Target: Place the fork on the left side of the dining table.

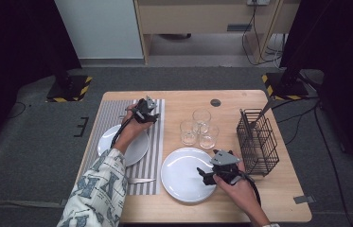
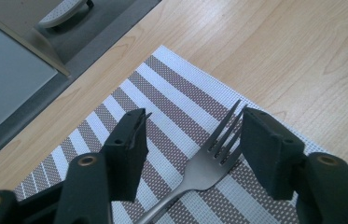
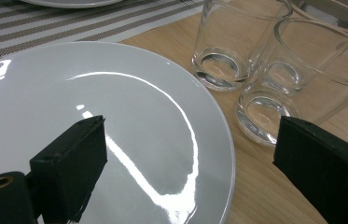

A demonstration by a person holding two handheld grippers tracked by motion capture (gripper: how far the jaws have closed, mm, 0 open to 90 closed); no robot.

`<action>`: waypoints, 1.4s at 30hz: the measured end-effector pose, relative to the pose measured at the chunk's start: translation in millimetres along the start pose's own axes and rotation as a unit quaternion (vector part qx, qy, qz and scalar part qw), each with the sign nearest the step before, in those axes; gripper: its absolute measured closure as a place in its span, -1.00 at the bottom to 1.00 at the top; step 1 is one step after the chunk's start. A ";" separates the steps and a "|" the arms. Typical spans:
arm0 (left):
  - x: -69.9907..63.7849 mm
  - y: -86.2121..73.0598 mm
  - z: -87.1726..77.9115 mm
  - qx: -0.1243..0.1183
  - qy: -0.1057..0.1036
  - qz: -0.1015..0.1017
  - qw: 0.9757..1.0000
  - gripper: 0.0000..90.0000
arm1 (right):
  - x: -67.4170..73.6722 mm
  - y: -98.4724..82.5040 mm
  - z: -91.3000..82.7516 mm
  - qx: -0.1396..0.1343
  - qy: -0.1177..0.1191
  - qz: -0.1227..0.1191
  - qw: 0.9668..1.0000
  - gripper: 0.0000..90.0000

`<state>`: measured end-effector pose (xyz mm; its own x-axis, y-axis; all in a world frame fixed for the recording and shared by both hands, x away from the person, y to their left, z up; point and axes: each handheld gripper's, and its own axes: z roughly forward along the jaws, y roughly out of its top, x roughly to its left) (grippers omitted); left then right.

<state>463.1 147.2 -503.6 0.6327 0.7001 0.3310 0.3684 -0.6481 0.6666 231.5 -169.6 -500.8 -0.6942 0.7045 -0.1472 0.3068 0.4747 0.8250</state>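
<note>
Left claw (image 2: 188, 140) held apart over the striped placemat (image 2: 171, 88), fork (image 2: 209, 158) lying between the jaws, pads not pressing on it (tines just beside the right-hand jaw, nearly touching). Fork's long axis running from the claw outward along the jaws, handle toward the hand, tines toward the mat's far corner; so a straight squeeze across the neck looks like the coming move. Plain dull steel, four tines, flat on the mat.

Seen from the high view, left claw (image 1: 145, 111) at the mat's far end, beyond the small plate (image 1: 134, 149). Right claw (image 3: 188, 172) also apart and gripping nothing, hovering at the big white plate (image 3: 92, 93) right of the mat, three glasses (image 3: 251, 56) behind it. Left hand far nearer the fork.
</note>
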 end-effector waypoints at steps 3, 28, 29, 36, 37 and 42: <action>-1.1 1.5 -2.0 -0.001 -0.008 -0.007 1.000 -0.21 | -0.2 0.3 -0.4 -0.001 0.000 0.000 1.000 -0.79; -24.9 8.1 -23.0 -0.015 -0.047 -0.006 0.999 -0.56 | -0.8 0.1 0.1 0.001 -0.003 -0.001 1.000 -0.79; -26.9 8.6 -23.5 -0.015 -0.049 -0.008 0.999 -0.58 | -0.7 0.1 -0.1 0.001 -0.003 0.000 1.000 -0.79; -37.9 10.5 -29.4 -0.020 -0.057 -0.001 0.998 -0.64 | -1.7 0.5 -1.4 0.000 -0.007 0.000 1.000 -0.79; -39.9 10.6 -29.9 -0.019 -0.059 0.002 0.998 -0.64 | -2.1 0.4 -1.3 0.000 -0.008 0.000 1.000 -0.79; -47.2 11.8 -33.7 -0.022 -0.061 0.005 0.998 -0.64 | -3.6 -0.1 -1.9 0.000 -0.011 0.000 1.000 -0.79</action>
<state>414.6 116.6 -488.9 0.7156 0.6500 0.2556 0.3331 -0.6393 0.6931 232.7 -173.2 -499.3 -0.6798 0.7162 -0.1582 0.3068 0.4735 0.8256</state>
